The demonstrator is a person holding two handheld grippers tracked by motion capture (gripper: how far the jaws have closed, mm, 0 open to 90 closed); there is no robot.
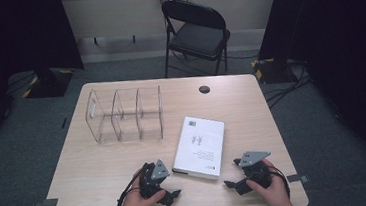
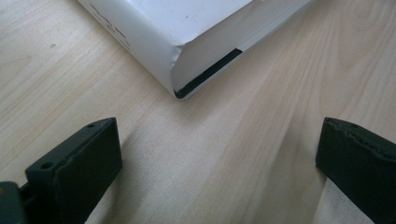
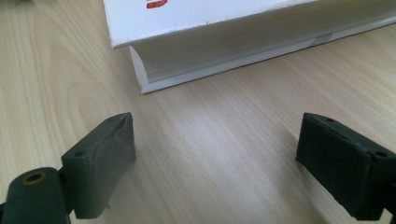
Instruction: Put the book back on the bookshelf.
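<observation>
While both grippers rested low on the near edge of the table [image 1: 78,192], nothing had yet been taken hold of. The left gripper [image 1: 171,196] was held in the person's left hand [image 1: 138,203], and its jaws were seen spread wide in the left gripper view, with only bare wood between them. The right gripper [image 1: 233,184] was held in the right hand [image 1: 269,191], and its jaws were likewise parted wide over bare tabletop in the right gripper view. Between and just beyond the two grippers, the white book [image 1: 200,146] was found lying flat on the table, its near corners a short way ahead of each pair of jaws and untouched by either. Its spine corner [image 2: 180,88] was seen ahead of the left jaws, and its page edge [image 3: 224,51] ahead of the right ones. Farther back and to the left, the clear divider rack [image 1: 125,115] was seen standing upright, with no item in any of its slots. The work was therefore judged to be at its very start: the book remained to be gripped, lifted, and presumably stood in a slot of the rack. Beyond the table, a black folding chair [image 1: 197,29] was seen against the wall.
</observation>
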